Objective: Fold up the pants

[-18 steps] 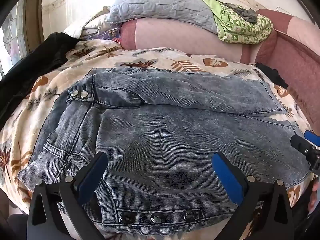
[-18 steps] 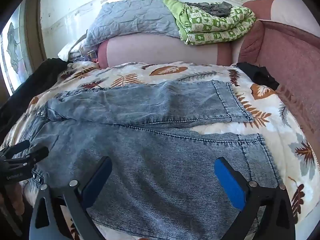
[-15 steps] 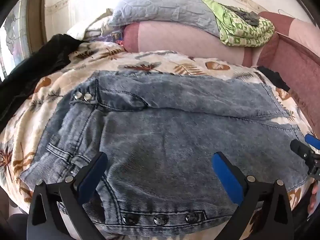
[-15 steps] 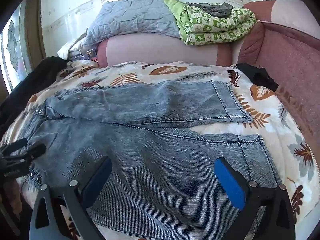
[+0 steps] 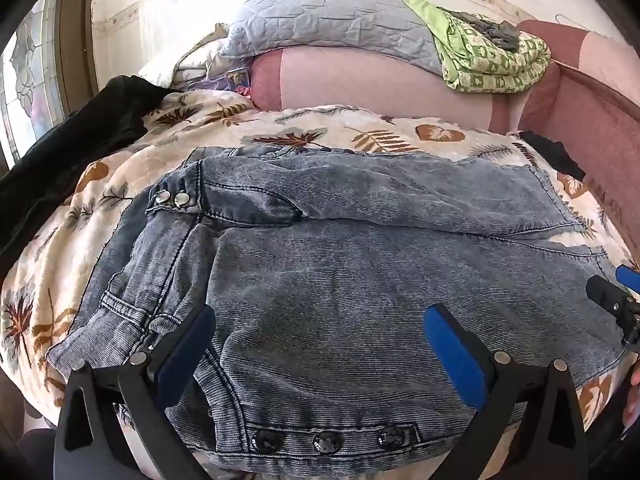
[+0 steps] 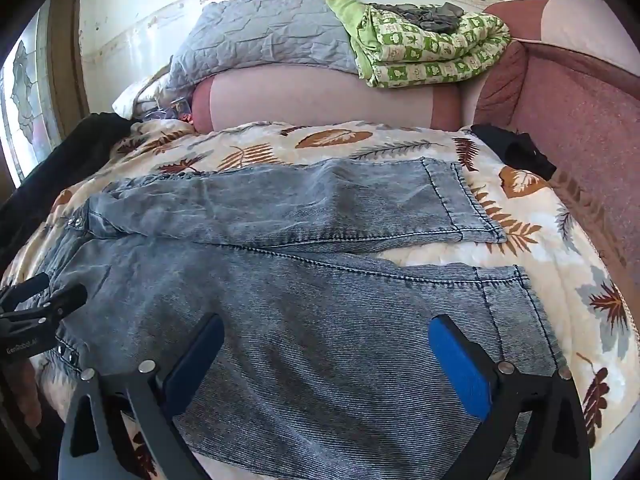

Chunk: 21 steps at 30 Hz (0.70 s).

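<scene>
Pants [image 5: 360,280] are lying spread flat on the bed's leaf-print cover [image 5: 100,216], waistband toward its left edge and both legs running toward the right edge, the far leg lying closer to the pillows. We are holding the left claw [image 5: 316,344] above the waist end, its jaws standing wide apart with denim showing between them but nothing pinched. We are holding the right claw [image 6: 328,360] over the near leg in the same way, jaws spread and gripping nothing.

Compared with half a second ago, the pants are lying just as they did, and both claws are hanging over them with the same wide gap; the left view is showing the waist slightly nearer.

The left view is showing us the three dark buttons [image 5: 326,442] at the near edge and the two metal snaps [image 5: 171,199] on the waistband. The right view is showing both leg hems [image 6: 472,200] and the strip of bedcover between them, plus the black garment [image 6: 516,152] near the bed's far right corner.
</scene>
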{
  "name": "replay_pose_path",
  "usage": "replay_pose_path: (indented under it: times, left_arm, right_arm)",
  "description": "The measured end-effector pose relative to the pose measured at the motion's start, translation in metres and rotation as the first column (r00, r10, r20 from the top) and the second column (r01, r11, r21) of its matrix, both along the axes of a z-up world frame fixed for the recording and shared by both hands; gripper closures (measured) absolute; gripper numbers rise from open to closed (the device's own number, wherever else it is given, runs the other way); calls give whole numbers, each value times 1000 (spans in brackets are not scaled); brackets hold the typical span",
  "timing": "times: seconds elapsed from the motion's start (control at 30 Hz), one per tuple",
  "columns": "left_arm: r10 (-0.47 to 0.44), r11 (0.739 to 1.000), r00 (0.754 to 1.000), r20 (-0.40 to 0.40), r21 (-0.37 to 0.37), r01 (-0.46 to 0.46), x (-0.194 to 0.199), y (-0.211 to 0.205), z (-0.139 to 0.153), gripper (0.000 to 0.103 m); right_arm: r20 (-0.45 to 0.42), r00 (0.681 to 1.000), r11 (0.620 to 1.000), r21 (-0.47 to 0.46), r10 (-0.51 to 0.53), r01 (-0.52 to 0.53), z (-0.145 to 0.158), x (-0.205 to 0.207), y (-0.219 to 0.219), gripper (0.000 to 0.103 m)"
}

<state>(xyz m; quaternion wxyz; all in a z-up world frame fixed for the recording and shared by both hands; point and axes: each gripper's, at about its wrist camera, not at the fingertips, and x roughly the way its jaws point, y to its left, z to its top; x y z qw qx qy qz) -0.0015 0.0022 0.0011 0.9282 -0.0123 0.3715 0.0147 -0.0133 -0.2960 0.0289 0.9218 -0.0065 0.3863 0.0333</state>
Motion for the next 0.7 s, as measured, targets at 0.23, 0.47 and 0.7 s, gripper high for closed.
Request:
replay_pose_path:
  times: [0.23,0.47,0.7]
  left_arm:
    - [7,1000,1000,-2,-9,-7,1,1,1,0]
    - [8,1000,1000,0,-6,-8,1,1,1,0]
    - [9,1000,1000,2,-7,-9,1,2,1,0]
  right_arm:
    - [-1,1000,1000,2,0,0,1,0,-1,0]
    - [-3,1000,1000,8,-2,2,2,0,-1,0]
    - [-1,1000,1000,8,-3,3,2,0,-2,0]
